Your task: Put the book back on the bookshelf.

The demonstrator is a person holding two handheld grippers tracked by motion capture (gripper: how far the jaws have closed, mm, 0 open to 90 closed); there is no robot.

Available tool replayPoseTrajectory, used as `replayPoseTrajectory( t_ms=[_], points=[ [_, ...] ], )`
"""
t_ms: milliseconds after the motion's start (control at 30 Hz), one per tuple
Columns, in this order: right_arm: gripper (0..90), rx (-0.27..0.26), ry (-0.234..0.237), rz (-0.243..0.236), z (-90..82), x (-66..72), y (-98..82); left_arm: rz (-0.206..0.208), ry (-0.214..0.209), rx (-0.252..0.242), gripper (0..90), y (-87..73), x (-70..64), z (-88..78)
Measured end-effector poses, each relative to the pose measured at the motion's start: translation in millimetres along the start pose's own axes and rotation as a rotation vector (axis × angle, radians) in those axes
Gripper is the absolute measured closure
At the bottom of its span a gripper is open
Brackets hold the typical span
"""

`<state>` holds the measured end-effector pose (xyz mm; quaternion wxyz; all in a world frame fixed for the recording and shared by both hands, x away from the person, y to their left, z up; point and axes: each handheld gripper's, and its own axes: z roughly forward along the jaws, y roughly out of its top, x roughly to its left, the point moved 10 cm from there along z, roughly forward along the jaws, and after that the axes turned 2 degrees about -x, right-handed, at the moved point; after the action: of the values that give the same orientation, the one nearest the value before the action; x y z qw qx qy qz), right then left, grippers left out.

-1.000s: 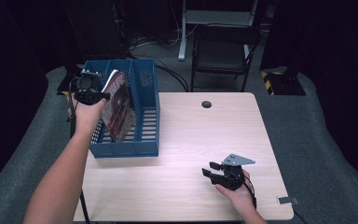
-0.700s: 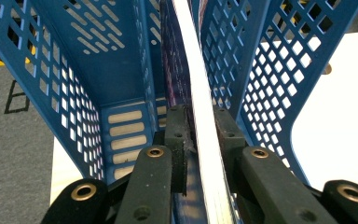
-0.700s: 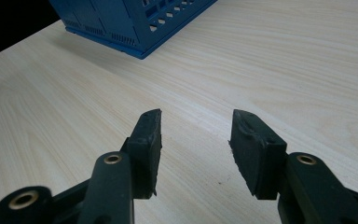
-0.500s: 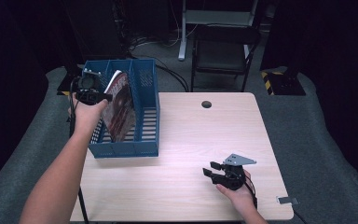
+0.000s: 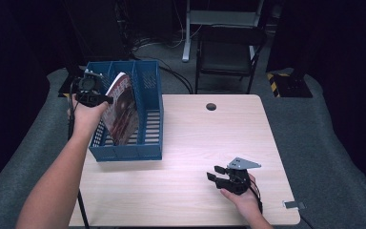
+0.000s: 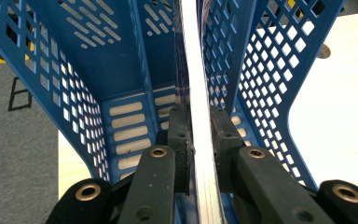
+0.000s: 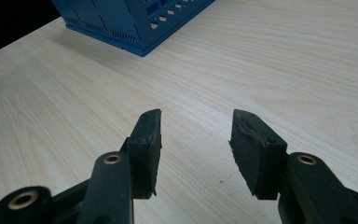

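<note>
Over the blue file rack at far left, the left claw pinches a book — best lowered straight between dividers; the right claw rests wide on the bench.

— What's my high view giving me?

— It sits above the near side, looking forward and down over the whole table from well back.

— My left gripper view?

— It rides right up close, looking along its jaws down into the blue file rack.

— Right one?

— It's low over the wood, facing across the table to the rack's corner. All three share that rack.
</note>
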<state>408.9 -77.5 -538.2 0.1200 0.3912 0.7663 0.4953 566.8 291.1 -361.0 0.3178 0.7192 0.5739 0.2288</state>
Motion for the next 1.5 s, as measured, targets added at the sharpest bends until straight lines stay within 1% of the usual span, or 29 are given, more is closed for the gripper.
replayPoseTrajectory(
  t_ms=[67, 200, 233, 267, 333, 433, 467, 533, 600, 667, 700, 800, 833, 967, 1033, 1067, 1100, 1133, 1167, 1200, 1300, 1400, 1467, 1500],
  points=[
    [52.6, 0.003, -0.001, 0.005, 0.1, 0.1, -0.5, 0.0, -0.005, 0.006, 82.4, 0.2, -0.3, 0.1],
    [52.6, 0.005, 0.001, 0.0, 1.0, -0.3, -1.2, -0.011, 0.014, 0.003, 83.0, 1.4, 1.4, 0.9],
    [52.5, 0.005, -0.001, -0.002, 1.0, -0.7, -1.3, -0.003, 0.013, 0.009, 83.1, 0.9, 2.8, 0.6],
    [52.5, 0.005, -0.001, -0.002, 0.9, -0.8, -1.3, -0.018, 0.013, 0.001, 83.2, 1.7, 3.1, 1.2],
    [52.5, 0.005, -0.001, -0.002, 0.9, -0.8, -1.2, -0.027, 0.012, 0.0, 83.3, 1.9, 4.7, 1.3],
    [52.5, 0.006, 0.0, -0.003, 0.8, -1.1, -1.2, -0.024, 0.012, -0.001, 83.4, 2.3, 5.3, 1.1],
    [52.5, -0.002, -0.005, 0.0, 1.3, -1.5, -0.6, -0.02, 0.012, -0.004, 83.5, 2.9, 5.5, 1.3],
    [52.5, -0.003, -0.006, -0.001, 1.3, -1.6, -0.5, -0.026, 0.011, -0.016, 83.5, 4.9, 4.7, 2.5],
    [52.5, 0.0, -0.005, -0.001, 1.1, -1.6, -0.7, -0.019, 0.008, -0.013, 83.6, 5.9, 4.4, 3.0],
    [52.5, -0.001, -0.005, 0.0, 1.1, -1.6, -0.6, -0.023, 0.01, -0.019, 83.6, 8.6, 4.6, 4.5],
    [52.5, 0.004, -0.002, -0.004, 0.6, -1.5, -0.9, -0.021, 0.01, -0.013, 83.7, 8.9, 4.9, 4.6],
    [52.4, 0.002, -0.002, 0.001, 0.0, -1.6, -0.7, -0.037, 0.022, -0.039, 83.7, 14.4, 6.2, 5.7],
    [52.3, 0.003, -0.004, 0.005, -0.4, -1.9, -0.7, -0.038, 0.02, -0.037, 83.8, 15.1, 6.5, 5.5],
    [52.3, 0.0, -0.004, 0.001, -0.6, -3.0, -0.7, -0.051, 0.03, -0.059, 83.8, 21.9, 7.1, 6.1],
    [52.3, -0.003, -0.003, 0.011, -1.7, -2.3, -0.4, -0.053, 0.034, -0.069, 83.8, 25.6, 7.6, 5.8],
    [52.3, -0.006, 0.002, 0.002, -2.0, -2.7, -0.1, -0.054, 0.037, -0.07, 83.8, 26.6, 7.8, 5.7],
    [52.3, -0.008, -0.006, 0.007, -1.8, -3.3, 0.3, -0.057, 0.039, -0.077, 83.8, 28.3, 7.9, 5.9],
    [52.3, -0.006, -0.004, 0.007, -2.3, -3.3, 0.2, -0.056, 0.04, -0.07, 83.8, 28.4, 7.8, 5.2],
    [52.3, -0.009, -0.004, 0.007, -2.4, -3.5, 0.5, -0.065, 0.042, -0.085, 83.8, 30.7, 7.5, 5.7],
    [52.3, -0.011, -0.008, 0.005, -2.4, -4.2, 0.7, -0.059, 0.045, -0.085, 83.8, 31.8, 8.1, 5.6],
    [52.3, -0.011, -0.006, 0.006, -3.0, -3.7, 1.0, -0.067, 0.056, -0.098, 83.7, 35.7, 9.3, 5.4],
    [52.3, -0.01, -0.005, 0.007, -3.5, -3.2, 1.2, -0.088, 0.066, -0.117, 83.8, 39.0, 11.6, 6.8],
    [52.3, -0.011, -0.005, 0.008, -3.7, -3.2, 1.2, -0.099, 0.079, -0.129, 83.7, 40.4, 14.0, 7.3],
    [52.3, -0.014, -0.006, 0.009, -3.7, -3.4, 1.4, -0.106, 0.081, -0.125, 83.7, 40.3, 14.8, 7.3]
  ],
)
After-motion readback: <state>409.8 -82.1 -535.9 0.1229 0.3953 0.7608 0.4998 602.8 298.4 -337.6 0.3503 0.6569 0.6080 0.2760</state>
